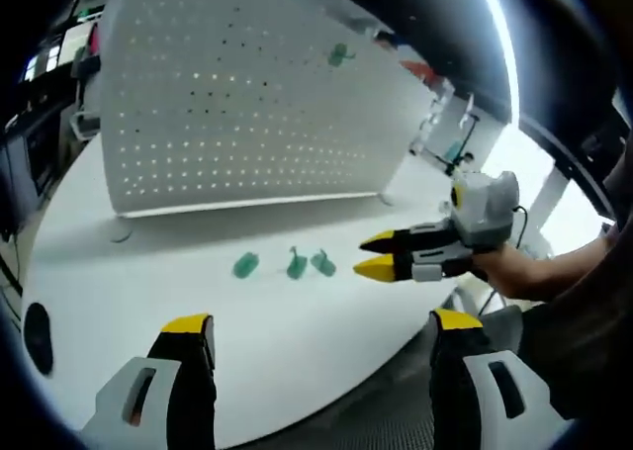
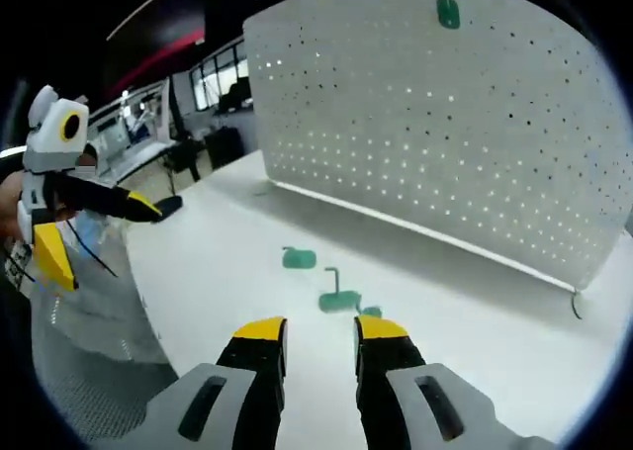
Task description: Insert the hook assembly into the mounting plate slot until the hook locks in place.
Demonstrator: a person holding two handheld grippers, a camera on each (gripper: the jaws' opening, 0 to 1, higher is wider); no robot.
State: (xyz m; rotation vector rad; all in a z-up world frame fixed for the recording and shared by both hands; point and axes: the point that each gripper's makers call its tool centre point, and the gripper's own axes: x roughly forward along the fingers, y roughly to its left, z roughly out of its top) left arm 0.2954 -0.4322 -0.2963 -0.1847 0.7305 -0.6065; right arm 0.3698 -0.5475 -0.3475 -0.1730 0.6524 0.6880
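Green plastic hook assemblies are lying loose on a white bench (image 1: 297, 341) while a white perforated mounting plate (image 1: 237, 104) is standing upright behind them, in a job that is looking barely begun. One green hook (image 2: 448, 12) is already sitting high on the plate, seen in the left gripper view as a small green shape (image 1: 339, 54) near the plate's upper edge. Three more pieces are waiting on the bench in front of the plate: a squat green block (image 1: 245, 264), a middle hook with a thin upright stem (image 1: 296, 265) and a third piece (image 1: 323, 263) just beside it. In the right gripper view the same three are lining up toward the camera, the block (image 2: 299, 259) farthest, the stemmed hook (image 2: 339, 299) nearer, and the last (image 2: 370, 313) peeking out just beyond the fingertips.

The right gripper (image 2: 320, 329) is hovering close to that nearest piece, its yellow-tipped fingers nearly together with only a narrow gap and nothing between them; from the left gripper view it is appearing (image 1: 379, 253) just beside the row. The left gripper (image 1: 321, 321) is hanging back over the bench edge, fingers spread wide and holding nothing.

Judging by this, picking up, aligning and locking a hook into a slot are all remaining to be done.
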